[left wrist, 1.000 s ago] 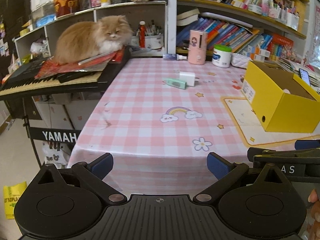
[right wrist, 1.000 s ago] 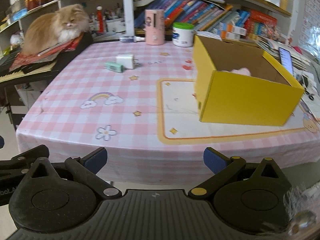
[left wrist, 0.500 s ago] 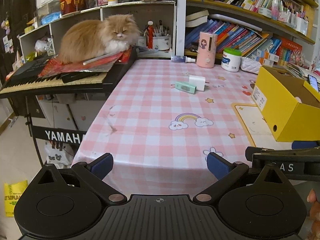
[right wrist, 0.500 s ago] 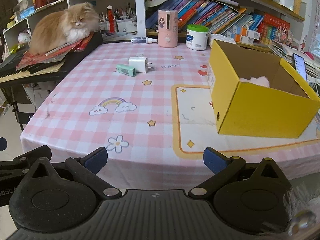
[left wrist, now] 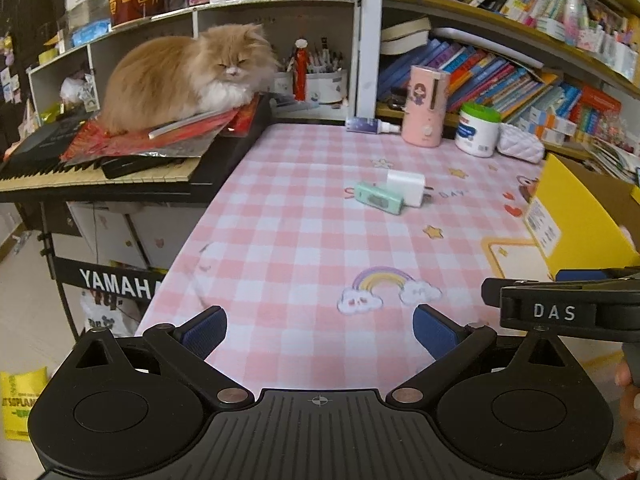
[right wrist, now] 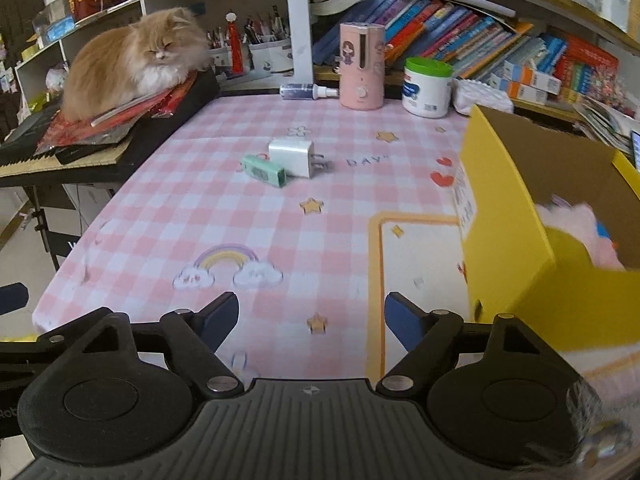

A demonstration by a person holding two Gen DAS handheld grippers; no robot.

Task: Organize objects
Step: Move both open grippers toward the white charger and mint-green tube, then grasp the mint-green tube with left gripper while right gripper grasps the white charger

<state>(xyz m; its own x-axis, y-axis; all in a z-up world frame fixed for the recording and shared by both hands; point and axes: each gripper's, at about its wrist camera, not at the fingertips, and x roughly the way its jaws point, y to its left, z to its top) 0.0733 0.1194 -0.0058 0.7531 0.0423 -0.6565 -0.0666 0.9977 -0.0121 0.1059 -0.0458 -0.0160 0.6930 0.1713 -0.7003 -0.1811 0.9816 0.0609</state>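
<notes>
My right gripper (right wrist: pixel 312 320), empty, jaws closing, points toward the white plastic charger block (right wrist: pixel 291 158) and mint-green rectangular stick (right wrist: pixel 264 171) ahead on the bench (right wrist: pixel 200 216); left gripper (left wrist: pixel 320 330) stands apart, farther.

Worktop (right wrist: pixel 224 216) under a pink-and-white checked cloth printed with a rainbow, stars and hearts. Ahead of the right hand-held gripper (right wrist: pixel 312 316), mid-cloth: white charger plug (right wrist: pixel 291 157) touching a mint-green stick-shaped device (right wrist: pixel 265 170). Farther ahead along the back edge: small spray bottle (right wrist: pixel 306 91) on its side, pink humidifier (right wrist: pixel 361 72), white green-lidded tub (right wrist: pixel 427 87). To the right of that hand-held gripper: open yellow cardboard box (right wrist: pixel 516 240) with something pink inside.
</notes>
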